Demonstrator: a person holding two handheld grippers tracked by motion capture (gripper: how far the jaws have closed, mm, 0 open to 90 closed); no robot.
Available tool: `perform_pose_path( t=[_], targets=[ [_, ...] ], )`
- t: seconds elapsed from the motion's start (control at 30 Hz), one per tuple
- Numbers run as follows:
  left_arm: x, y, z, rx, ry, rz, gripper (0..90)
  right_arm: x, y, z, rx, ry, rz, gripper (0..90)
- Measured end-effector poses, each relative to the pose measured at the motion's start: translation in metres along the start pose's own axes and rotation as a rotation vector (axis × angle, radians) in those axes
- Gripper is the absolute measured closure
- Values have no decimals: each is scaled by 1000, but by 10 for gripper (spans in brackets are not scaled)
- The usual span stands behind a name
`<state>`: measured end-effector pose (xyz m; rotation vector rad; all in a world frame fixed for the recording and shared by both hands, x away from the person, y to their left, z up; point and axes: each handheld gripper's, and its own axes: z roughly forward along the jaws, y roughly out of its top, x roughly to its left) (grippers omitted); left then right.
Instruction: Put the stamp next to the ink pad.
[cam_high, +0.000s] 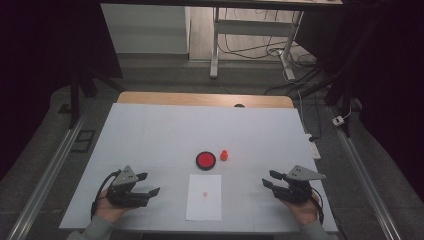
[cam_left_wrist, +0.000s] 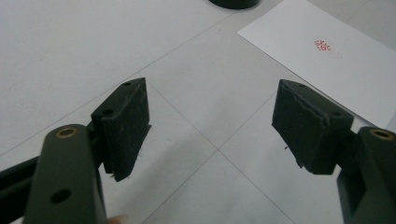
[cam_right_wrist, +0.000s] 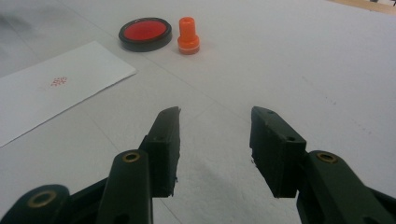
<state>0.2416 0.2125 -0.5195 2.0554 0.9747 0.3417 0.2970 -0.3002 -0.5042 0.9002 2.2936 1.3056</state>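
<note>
grippers are sitting low at the near edge of the table (cam_high: 150, 125) — the left gripper (cam_high: 148, 184) and the right gripper (cam_high: 267, 179) are both gaping with nothing between their jaws. paper (cam_high: 204, 197) is lying between them, bearing a small red mark, while the orange stamp (cam_high: 224, 155) is standing upright just beside the red ink pad (cam_high: 205, 160) — beyond the paper's far edge.

Table (cam_high: 150, 130) with pale covering, wooden edge exposed at far side. Lying on it: white paper sheet (cam_high: 204, 197) bearing a red stamp mark, round red ink pad (cam_high: 205, 160), orange stamp (cam_high: 224, 155) upright just beside pad.
</note>
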Motion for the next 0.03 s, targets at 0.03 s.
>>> perform_pose_path(
  t=[0.03],
  targets=[
    [0, 0, 0, -1, 0, 1, 275, 0, 0, 0, 0, 1, 1, 520]
  ],
)
